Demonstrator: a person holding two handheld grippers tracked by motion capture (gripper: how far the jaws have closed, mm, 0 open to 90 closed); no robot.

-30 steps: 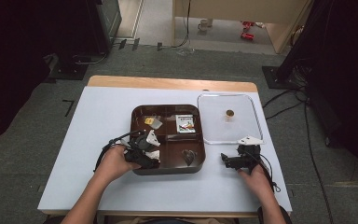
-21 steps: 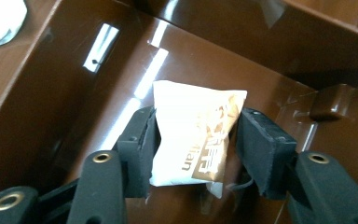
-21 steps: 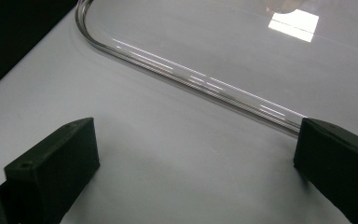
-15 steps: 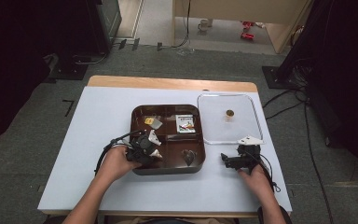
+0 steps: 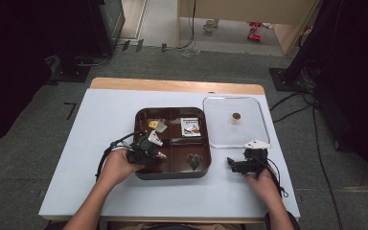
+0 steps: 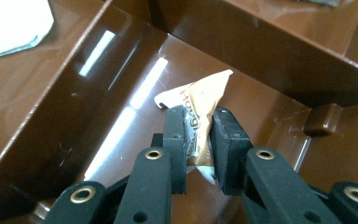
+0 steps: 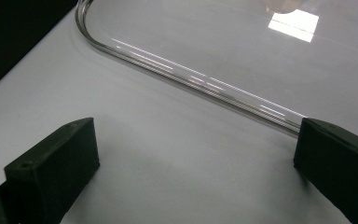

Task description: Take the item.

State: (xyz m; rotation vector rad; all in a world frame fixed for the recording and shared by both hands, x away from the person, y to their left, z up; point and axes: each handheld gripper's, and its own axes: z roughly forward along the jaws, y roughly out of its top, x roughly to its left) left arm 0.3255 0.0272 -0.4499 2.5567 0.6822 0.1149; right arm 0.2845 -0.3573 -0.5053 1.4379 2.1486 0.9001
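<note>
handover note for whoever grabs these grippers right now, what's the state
Left gripper: shut on the orange-and-white packet, low in the brown tray's near-left compartment.
Right gripper: open, idle over the white table, just short of the clear lid's rim.
Other packets sit in the tray's far compartments; a dark item lies near-right.
Done: packet gripped. Left: probably lift and place it; the destination isn't evident.
</note>
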